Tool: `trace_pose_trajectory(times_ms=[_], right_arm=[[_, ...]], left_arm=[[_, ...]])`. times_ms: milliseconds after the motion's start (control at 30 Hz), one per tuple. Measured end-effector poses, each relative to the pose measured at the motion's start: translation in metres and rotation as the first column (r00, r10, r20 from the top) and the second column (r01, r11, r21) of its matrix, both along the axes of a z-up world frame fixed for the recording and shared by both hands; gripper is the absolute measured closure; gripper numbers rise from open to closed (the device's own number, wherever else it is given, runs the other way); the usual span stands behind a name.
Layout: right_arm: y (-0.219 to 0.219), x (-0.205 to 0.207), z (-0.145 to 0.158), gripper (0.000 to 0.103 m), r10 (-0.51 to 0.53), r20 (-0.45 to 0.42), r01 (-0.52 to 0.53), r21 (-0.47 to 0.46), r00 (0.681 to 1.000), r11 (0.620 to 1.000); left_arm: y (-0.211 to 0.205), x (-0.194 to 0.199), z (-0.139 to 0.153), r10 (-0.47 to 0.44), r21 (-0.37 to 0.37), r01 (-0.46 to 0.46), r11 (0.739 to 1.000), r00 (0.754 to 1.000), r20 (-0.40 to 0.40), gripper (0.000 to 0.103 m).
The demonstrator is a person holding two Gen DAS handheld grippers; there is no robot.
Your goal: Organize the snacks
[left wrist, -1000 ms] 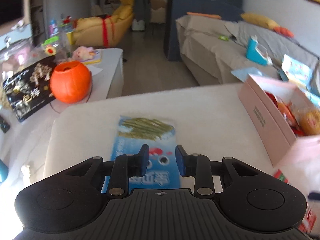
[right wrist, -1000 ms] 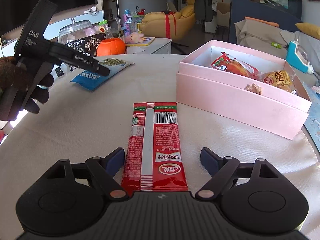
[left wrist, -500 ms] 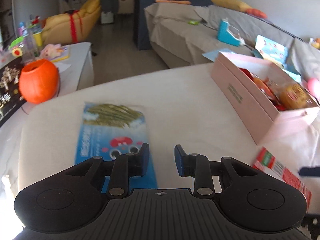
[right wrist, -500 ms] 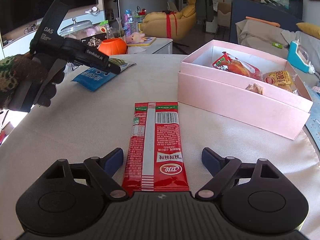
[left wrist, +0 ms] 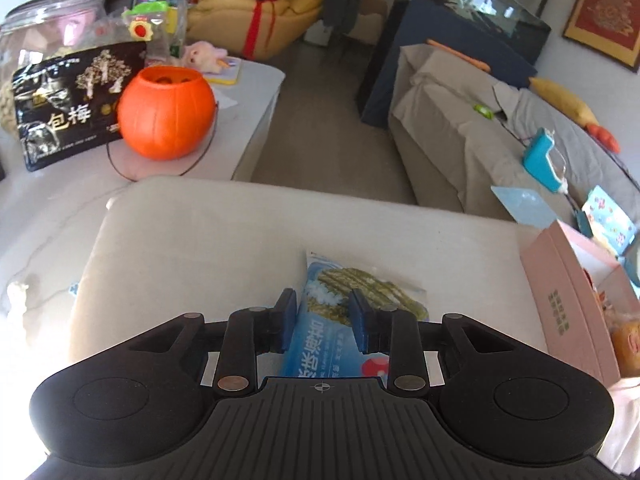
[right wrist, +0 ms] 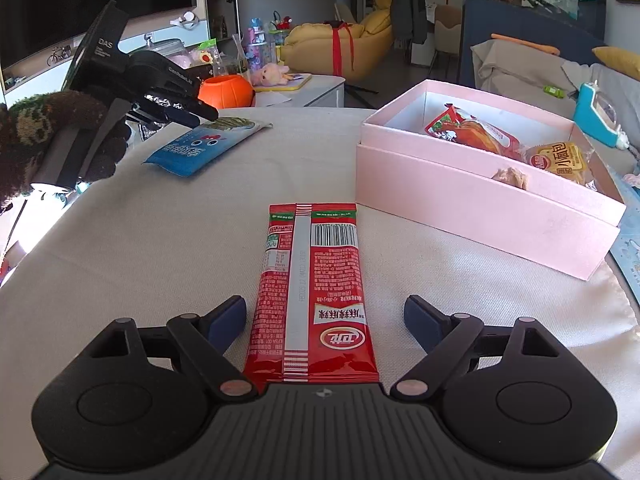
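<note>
A blue snack packet (left wrist: 344,320) lies flat on the white table; it also shows in the right wrist view (right wrist: 204,146). My left gripper (left wrist: 322,316) hovers just above it, fingers slightly apart and holding nothing; in the right wrist view it (right wrist: 192,114) sits over the packet's far end. My right gripper (right wrist: 325,318) is wide open, its fingers either side of a red snack packet (right wrist: 314,292) lying flat on the table. An open pink box (right wrist: 480,188) holding a few snacks stands to the right; its end shows in the left wrist view (left wrist: 560,300).
An orange pumpkin bucket (left wrist: 166,112), a black bag (left wrist: 68,104) and a glass jar (left wrist: 48,28) stand on a side table beyond the far edge. A grey sofa (left wrist: 480,120) lies past the table. Blue paper (right wrist: 632,248) is beside the box.
My left gripper swung right toward the box, then back left over the blue packet, now nearer its far end. The right gripper stayed put, open around the red packet.
</note>
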State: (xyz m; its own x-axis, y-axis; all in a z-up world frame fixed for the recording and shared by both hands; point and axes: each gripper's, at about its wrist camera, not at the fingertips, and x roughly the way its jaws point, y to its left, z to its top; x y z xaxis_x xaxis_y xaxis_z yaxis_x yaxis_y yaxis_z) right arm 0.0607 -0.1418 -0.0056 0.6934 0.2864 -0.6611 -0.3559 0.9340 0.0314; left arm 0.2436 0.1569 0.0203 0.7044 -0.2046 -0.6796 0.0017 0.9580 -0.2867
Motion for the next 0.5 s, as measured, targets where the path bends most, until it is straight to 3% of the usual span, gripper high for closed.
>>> trace_pose_trajectory(times_ms=[133, 367, 500], right_arm=[[-0.001, 0.0, 0.0, 0.016, 0.0, -0.001, 0.0, 0.007, 1.0, 1.0], [-0.004, 0.001, 0.0, 0.016, 0.0, -0.003, 0.0, 0.027, 1.0, 1.0], [-0.007, 0.001, 0.0, 0.016, -0.002, -0.004, 0.002, 0.037, 1.0, 0.999]], left_arm=[[-0.021, -0.016, -0.003, -0.137, 0.0, 0.137, 0.991, 0.99, 0.013, 0.07], [-0.062, -0.065, 0.002, -0.328, 0.049, 0.33, 0.943, 0.944, -0.032, 0.069], [-0.088, -0.097, 0.019, -0.35, 0.247, 0.339, 0.908, 0.937, 0.0, 0.071]])
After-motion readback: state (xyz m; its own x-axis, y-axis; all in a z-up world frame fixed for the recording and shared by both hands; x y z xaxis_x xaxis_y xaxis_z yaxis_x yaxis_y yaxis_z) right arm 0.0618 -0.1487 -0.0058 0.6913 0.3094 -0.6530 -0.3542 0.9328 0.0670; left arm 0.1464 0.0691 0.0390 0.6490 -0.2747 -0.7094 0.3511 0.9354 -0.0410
